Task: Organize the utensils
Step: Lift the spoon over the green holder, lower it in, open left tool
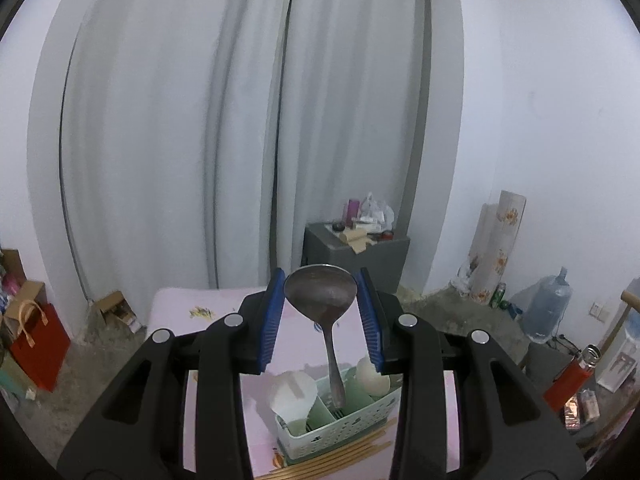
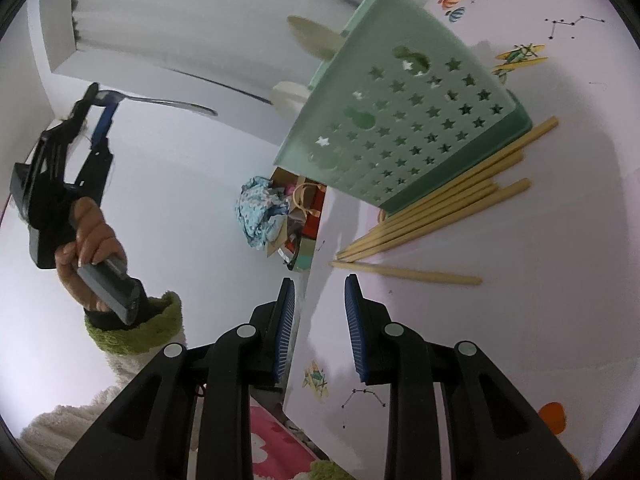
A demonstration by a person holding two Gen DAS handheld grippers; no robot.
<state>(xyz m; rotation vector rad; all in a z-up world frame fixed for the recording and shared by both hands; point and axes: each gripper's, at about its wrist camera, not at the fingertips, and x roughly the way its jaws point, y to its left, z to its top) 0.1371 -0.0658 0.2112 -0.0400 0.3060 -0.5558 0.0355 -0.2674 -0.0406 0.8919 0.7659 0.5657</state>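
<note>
Between the blue ribbed pads of the black left gripper (image 1: 322,320) sits a dull grey metal spoon (image 1: 326,308), its bowl smudged brownish; below it, a pale green basket (image 1: 340,416) with white and cream pieces inside; ahead of the right gripper (image 2: 320,332), black with blue pads too, the same basket's wall is punched with star-shaped holes; just beside it lie tan chopsticks (image 2: 436,204) on a pale pink tablecloth (image 2: 540,320) printed with striped balloons, a yellow-green plane and dotted constellations.
</note>
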